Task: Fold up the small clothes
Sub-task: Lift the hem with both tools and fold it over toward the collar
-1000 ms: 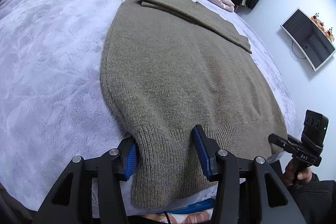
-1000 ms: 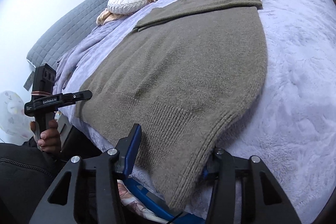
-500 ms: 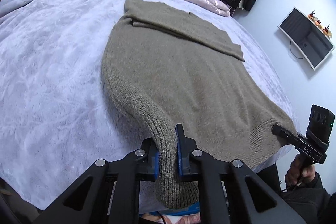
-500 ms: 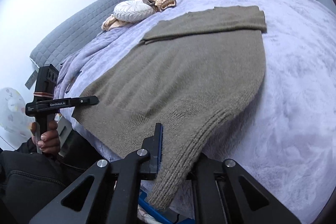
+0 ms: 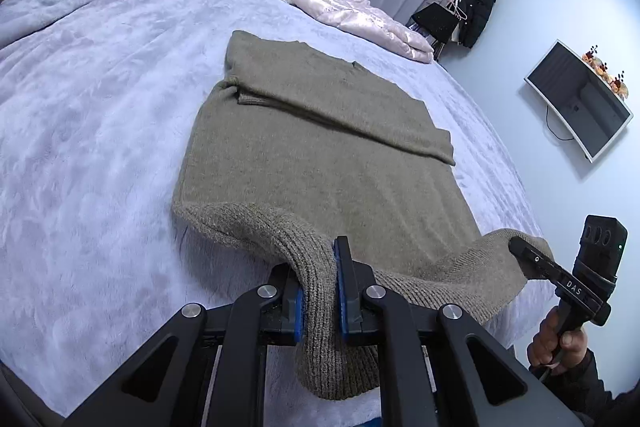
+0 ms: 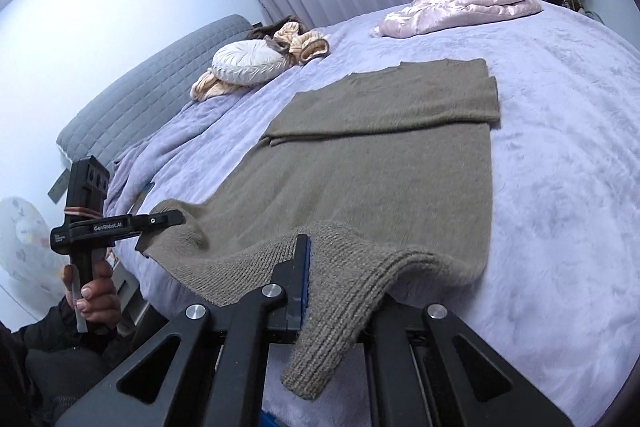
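Left wrist view: the left claw (image 5: 320,291) is clenched on the ribbed hem of the olive sweater (image 5: 320,131), at the hem corner nearest the bed's (image 5: 88,115) near edge. That corner is raised off the lavender cover, and loose knit hangs below the pads (image 5: 297,311). The sweater's body lies flat toward the middle of the bed, with a sleeve folded across its far end. The other hem corner is raised too, with the right claw (image 5: 520,255) on it. Judging from this, the sleeves are tucked in and the bottom-to-top fold is only starting; carrying the hem to the far end is left. The near edge of the bed is hidden behind the claw's frame.

Right wrist view: the right claw (image 6: 340,283) grasps the hem as well; one blue pad (image 6: 306,275) shows, the other is buried under the knit. The left claw (image 6: 176,219) pinches the opposite corner above the bed's near edge. Whether a second sleeve lies under the folded band I cannot tell.
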Action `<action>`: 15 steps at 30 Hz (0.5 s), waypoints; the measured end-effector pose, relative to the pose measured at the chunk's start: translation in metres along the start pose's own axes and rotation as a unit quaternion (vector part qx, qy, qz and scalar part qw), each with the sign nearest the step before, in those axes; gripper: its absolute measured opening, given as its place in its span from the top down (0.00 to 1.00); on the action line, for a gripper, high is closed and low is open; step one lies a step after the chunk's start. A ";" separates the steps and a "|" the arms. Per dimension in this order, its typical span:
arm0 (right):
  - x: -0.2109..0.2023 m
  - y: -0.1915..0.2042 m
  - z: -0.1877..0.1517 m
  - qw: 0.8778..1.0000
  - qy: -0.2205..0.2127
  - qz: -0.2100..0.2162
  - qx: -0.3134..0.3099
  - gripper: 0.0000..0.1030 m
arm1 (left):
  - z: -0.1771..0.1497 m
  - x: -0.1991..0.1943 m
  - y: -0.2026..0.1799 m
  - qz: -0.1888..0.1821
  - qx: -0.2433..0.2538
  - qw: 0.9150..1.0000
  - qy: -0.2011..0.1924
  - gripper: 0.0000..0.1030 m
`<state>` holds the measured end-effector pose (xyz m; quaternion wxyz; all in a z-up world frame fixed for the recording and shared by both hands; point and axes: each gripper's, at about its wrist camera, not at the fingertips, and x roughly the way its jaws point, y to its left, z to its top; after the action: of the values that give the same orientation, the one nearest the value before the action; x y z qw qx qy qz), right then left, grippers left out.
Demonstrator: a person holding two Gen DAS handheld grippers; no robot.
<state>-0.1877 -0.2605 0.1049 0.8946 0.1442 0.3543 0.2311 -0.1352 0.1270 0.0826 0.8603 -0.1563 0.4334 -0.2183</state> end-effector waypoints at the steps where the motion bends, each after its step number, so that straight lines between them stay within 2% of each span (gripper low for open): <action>1: 0.001 0.000 0.003 1.000 -0.003 -0.006 0.000 0.94 | 0.003 0.001 0.000 0.000 -0.003 1.000 -0.001 0.87; 7: 0.003 -0.005 0.020 1.000 -0.011 -0.026 0.013 0.94 | 0.025 0.010 0.001 0.010 -0.013 1.000 0.000 0.87; 15: 0.012 -0.004 0.049 0.999 -0.016 -0.047 -0.001 0.94 | 0.059 0.022 0.000 0.018 -0.023 1.000 0.001 0.87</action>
<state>-0.1444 -0.2625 0.1316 0.9104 0.1300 0.3457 0.1866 -0.0757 0.1198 0.1014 0.8599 -0.1683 0.4415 -0.1932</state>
